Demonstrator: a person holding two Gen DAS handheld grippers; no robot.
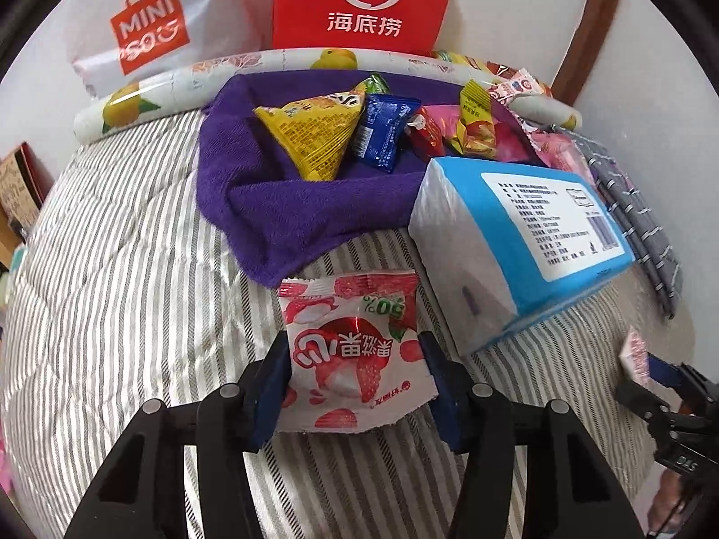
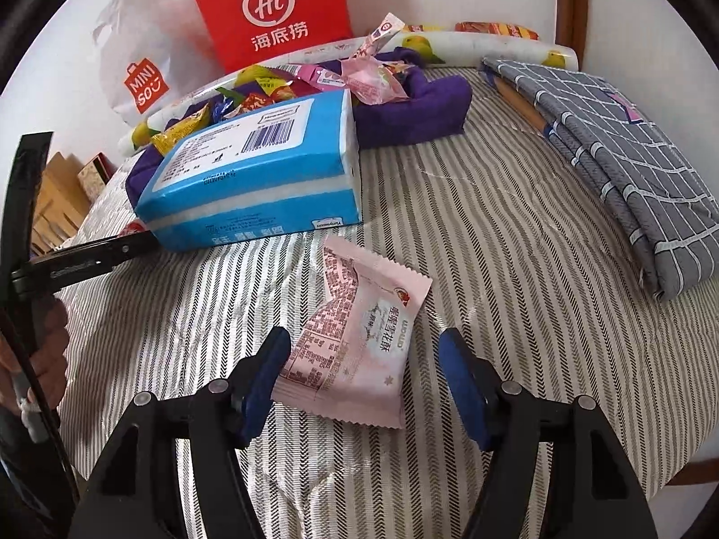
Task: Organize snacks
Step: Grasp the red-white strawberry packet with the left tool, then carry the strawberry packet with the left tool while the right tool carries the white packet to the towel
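The left claw (image 1: 355, 386) pinches a white and red lychee-and-strawberry sweet packet (image 1: 355, 350) by its two side edges, both blue pads pressed against the wrapper; the print on it reads "50%", upside down in the left wrist view, above large white Chinese characters on a red disc. The packet hangs over the striped bed cover (image 1: 126, 269), just short of the near edge of the purple towel (image 1: 287, 211).

The right claw (image 2: 364, 373) stands spread around a pale pink snack packet (image 2: 359, 341) that lies flat on the bed cover; its left pad is at the packet's edge, the right pad stands clear of it. The packet carries a dense block of small red print and a line of Chinese characters, too small to read with certainty.

On the purple towel by the far edge of the bed lies a heap of snacks: a yellow triangular bag (image 1: 310, 134), a blue sachet (image 1: 382, 132) and red and yellow wrapped pieces. A blue tissue pack (image 1: 521, 233) with a white label and barcode leans on the towel's right side. Behind them a red bag (image 1: 364, 0) shows "Hi" and 海底捞, and a white plastic bag (image 1: 148, 31) shows "MINISO". A folded grey checked cloth (image 2: 629, 152) lies at the bed's right edge.
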